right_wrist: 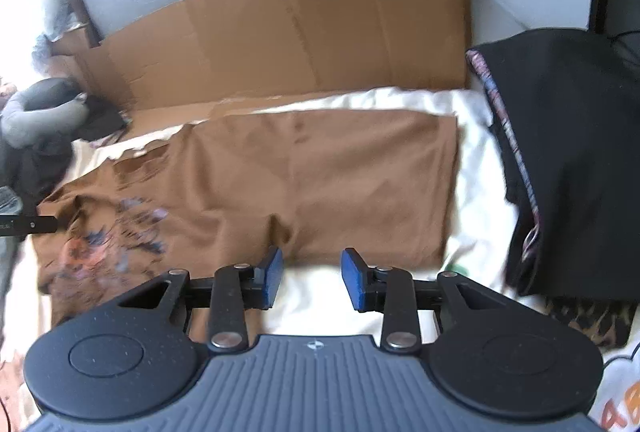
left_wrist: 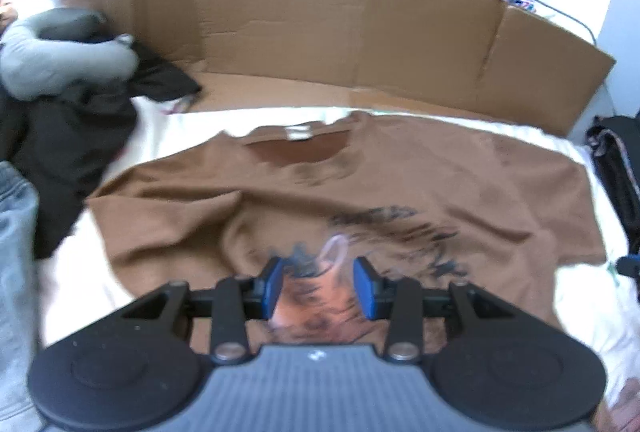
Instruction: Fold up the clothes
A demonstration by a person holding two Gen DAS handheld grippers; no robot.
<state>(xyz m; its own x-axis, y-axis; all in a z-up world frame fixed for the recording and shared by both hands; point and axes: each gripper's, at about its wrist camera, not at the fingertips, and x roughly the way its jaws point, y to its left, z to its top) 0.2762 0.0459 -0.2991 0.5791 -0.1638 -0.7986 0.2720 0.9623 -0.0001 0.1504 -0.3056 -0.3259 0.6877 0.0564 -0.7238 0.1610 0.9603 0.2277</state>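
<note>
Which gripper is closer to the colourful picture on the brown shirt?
Left. The left gripper hangs right above the colourful picture printed on the brown cotton T-shirt. The right gripper is off at the plain end, with the picture far to one side.

A white sheet (left_wrist: 500,130) covers the bed. A brown shirt (left_wrist: 420,184) lies flat on the sheet. Behind the shirt stands cardboard (left_wrist: 320,32); left of the shirt sits a heap of dark clothes (left_wrist: 72,136); right of the shirt lies a black cloth (right_wrist: 568,160).
</note>
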